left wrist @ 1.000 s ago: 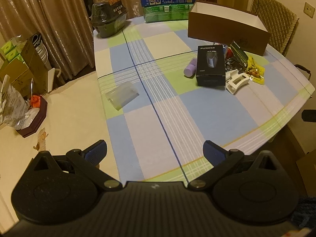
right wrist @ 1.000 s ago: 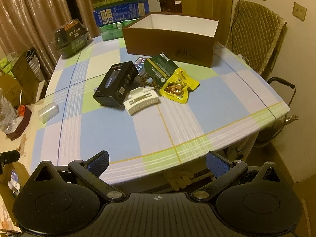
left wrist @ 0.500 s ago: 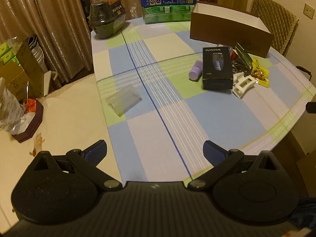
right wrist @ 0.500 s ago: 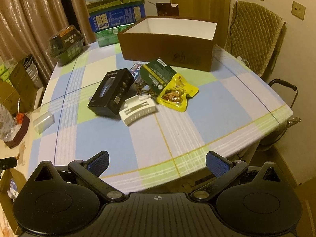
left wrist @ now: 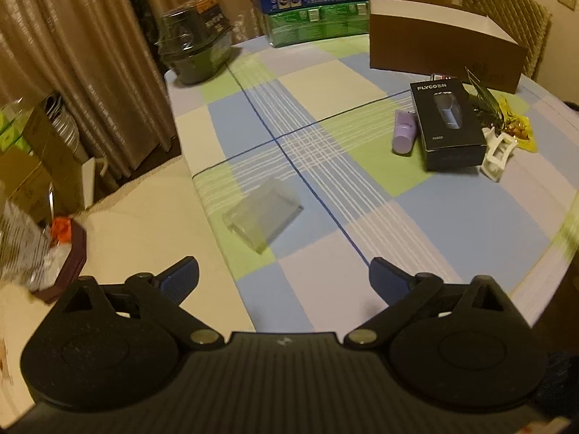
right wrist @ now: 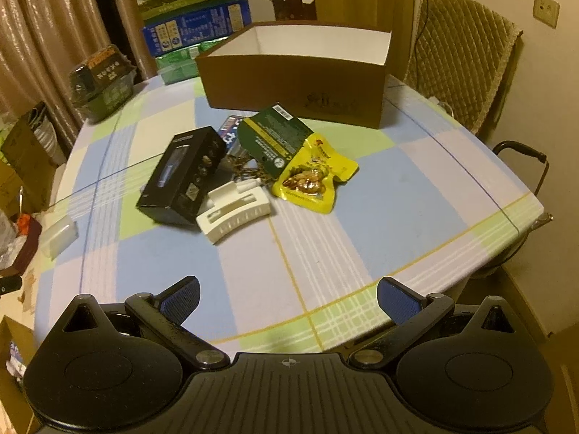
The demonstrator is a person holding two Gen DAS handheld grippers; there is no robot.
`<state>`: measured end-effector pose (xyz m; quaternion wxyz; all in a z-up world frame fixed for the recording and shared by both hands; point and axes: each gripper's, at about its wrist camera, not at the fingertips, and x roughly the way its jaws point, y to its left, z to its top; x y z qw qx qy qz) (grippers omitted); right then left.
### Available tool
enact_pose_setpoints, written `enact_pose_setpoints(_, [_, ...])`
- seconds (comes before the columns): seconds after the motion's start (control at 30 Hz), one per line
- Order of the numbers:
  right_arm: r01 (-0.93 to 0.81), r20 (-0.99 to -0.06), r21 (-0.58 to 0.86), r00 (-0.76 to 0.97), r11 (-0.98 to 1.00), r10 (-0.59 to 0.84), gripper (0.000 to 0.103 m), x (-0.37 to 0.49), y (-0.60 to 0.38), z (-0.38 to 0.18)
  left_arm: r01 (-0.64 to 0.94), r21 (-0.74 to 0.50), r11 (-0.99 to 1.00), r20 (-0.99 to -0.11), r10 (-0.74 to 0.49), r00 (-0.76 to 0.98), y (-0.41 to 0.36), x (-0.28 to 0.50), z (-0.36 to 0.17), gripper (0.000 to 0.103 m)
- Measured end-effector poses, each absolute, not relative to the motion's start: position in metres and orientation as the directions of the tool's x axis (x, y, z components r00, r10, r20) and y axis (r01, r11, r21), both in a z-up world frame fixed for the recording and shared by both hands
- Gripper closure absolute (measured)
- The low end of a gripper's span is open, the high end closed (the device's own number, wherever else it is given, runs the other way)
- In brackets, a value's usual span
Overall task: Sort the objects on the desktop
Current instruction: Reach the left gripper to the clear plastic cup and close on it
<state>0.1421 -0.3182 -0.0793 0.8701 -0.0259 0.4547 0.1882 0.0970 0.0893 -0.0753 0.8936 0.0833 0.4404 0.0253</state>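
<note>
A clear plastic box [left wrist: 263, 215] lies near the table's left edge, just ahead of my open left gripper [left wrist: 284, 278]. Farther right lie a purple tube [left wrist: 404, 131], a black shaver box [left wrist: 448, 123], a white clip-shaped piece [left wrist: 496, 154] and snack packets. In the right wrist view the black shaver box [right wrist: 185, 174], white piece [right wrist: 234, 211], green packet [right wrist: 272, 136] and yellow snack packet [right wrist: 314, 175] cluster mid-table before an open brown cardboard box [right wrist: 293, 76]. My right gripper [right wrist: 289, 298] hangs open over the near table edge, holding nothing.
A dark lidded container [left wrist: 195, 49] and stacked blue and green cartons [left wrist: 311, 7] stand at the table's far side. A padded chair [right wrist: 459, 61] stands right of the table [right wrist: 398, 195]. Cardboard boxes and a dark tray [left wrist: 68, 256] clutter the floor at left.
Both grippers have advanced toward the table and its objects look larger. The left view has swung so the clear box sits closer ahead. Both grippers stay open.
</note>
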Motion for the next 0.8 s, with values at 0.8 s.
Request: enact_pose_setpoints(0.8, [-0.268,-0.872,0.112,0.436,0.957,0.224,0.002,0.17,-0.322,-0.112,0.254,0.172,0.952,-0.863,0.021,0.505,0.141,0.208,-0.144,0.023])
